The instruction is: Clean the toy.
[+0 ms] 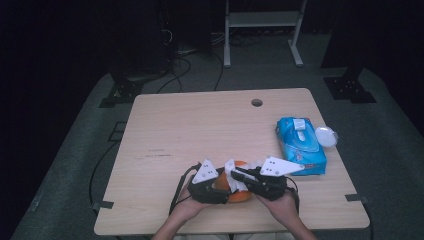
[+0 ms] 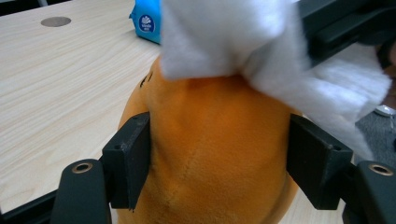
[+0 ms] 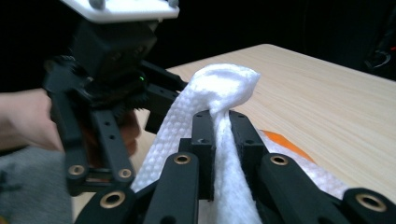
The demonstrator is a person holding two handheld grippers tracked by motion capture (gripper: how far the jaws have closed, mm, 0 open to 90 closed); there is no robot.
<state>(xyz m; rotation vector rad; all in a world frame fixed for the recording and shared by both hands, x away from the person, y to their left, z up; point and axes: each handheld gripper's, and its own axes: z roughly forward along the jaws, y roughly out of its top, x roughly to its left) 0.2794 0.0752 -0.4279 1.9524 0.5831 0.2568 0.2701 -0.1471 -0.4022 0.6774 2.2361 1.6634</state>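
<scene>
Left gripper (image 2: 219,163): its pads are pressing both flanks of the orange plush toy (image 2: 215,154), lower centre of its view.
Right gripper (image 3: 222,135): its jaws are pinching a white wipe (image 3: 219,93) tight, mid-frame.
Wipe: draping over the toy's top.
Toy: sitting at the table's (image 1: 200,125) near edge, bottom centre of the high view.
Blue wipe pack (image 1: 300,145): lying at right, apart.

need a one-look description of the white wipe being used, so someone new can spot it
Start at the wooden table and go to its near edge, where two hands hold black tongs over an orange plush toy. The white wipe is draped on top of that toy, pinched in the right tongs. It is the only white textured cloth there; the blue wipes pack lies apart, to the right.
</scene>
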